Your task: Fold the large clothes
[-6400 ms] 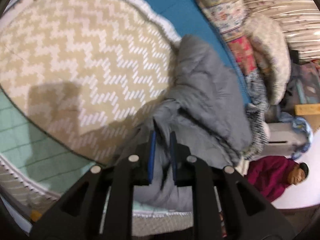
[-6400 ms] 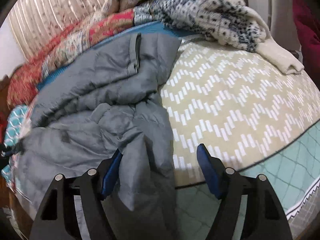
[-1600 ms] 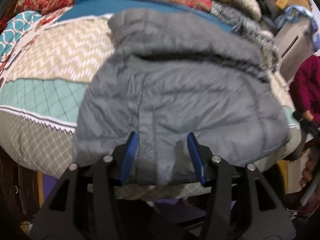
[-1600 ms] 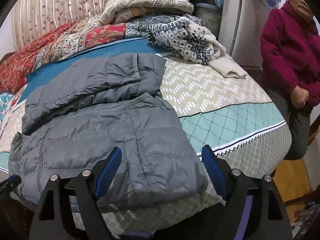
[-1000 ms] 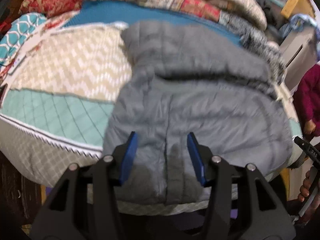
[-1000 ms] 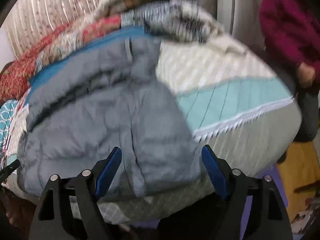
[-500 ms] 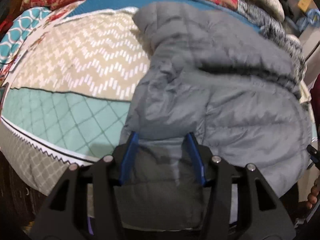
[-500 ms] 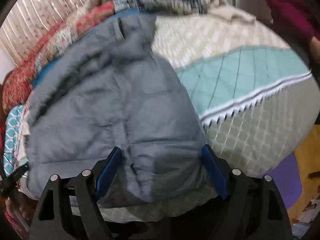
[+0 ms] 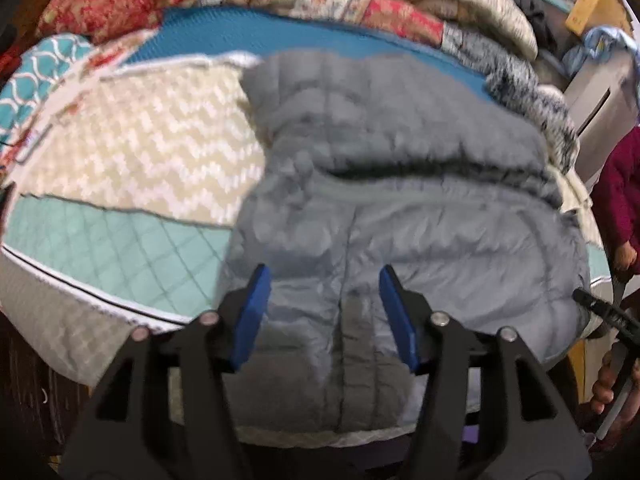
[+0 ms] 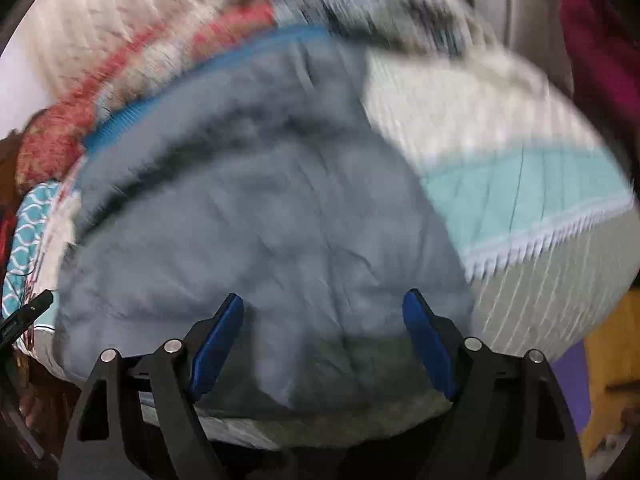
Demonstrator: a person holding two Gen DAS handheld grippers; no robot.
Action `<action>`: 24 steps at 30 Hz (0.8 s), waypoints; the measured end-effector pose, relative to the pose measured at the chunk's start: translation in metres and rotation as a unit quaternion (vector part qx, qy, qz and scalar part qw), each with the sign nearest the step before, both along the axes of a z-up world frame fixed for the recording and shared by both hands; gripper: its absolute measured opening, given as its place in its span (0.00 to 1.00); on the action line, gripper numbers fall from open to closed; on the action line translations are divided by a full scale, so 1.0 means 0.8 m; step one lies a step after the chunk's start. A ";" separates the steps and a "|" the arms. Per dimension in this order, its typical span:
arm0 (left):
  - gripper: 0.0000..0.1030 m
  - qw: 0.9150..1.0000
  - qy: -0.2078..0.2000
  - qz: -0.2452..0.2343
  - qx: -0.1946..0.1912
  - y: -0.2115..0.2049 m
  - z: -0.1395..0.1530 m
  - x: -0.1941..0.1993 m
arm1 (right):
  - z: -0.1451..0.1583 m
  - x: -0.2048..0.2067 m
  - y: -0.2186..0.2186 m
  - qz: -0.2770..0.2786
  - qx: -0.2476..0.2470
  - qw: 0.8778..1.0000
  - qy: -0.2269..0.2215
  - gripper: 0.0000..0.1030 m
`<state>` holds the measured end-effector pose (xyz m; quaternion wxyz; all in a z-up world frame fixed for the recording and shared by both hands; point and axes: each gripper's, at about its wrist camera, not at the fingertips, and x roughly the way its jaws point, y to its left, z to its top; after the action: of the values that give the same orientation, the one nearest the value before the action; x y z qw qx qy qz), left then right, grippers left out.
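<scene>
A grey puffer jacket (image 9: 400,208) lies spread across the near edge of a bed (image 9: 120,240) covered in a cream zigzag and teal quilt — its hem toward the cameras, a folded-over part at the far side. The left hand-held gripper (image 9: 324,312) hangs over the hem with blue pads wide apart and nothing between them; the right hand-held gripper (image 10: 324,344) is likewise spread open above the jacket (image 10: 260,220). Folded blankets (image 9: 360,4) are stacked behind — the right view is blurred.
</scene>
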<state>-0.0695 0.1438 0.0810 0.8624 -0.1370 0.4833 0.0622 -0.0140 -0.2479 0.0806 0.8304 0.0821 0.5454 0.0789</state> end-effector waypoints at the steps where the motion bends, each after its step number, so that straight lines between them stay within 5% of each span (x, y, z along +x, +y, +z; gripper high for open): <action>1: 0.53 1.000 0.014 0.004 0.006 0.002 -0.014 0.005 | -0.012 -0.001 -0.005 -0.006 0.013 1.000 0.014 0.86; 5: 0.53 0.998 0.051 0.023 0.003 0.013 -0.050 0.017 | -0.012 -0.007 -0.001 0.000 0.009 1.000 0.008 0.86; 16: 0.53 1.000 -0.021 0.015 -0.017 0.010 0.023 -0.003 | 0.034 -0.020 0.007 -0.009 -0.013 0.997 -0.077 0.86; 24: 0.53 1.000 -0.005 -0.001 -0.016 -0.005 0.013 -0.001 | 0.036 -0.020 0.015 -0.003 -0.021 0.997 -0.079 0.86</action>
<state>-0.0706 0.1397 0.0914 0.8624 -0.1505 0.4804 0.0532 -0.0304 -0.2363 0.1094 0.8728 0.0600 0.4791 0.0716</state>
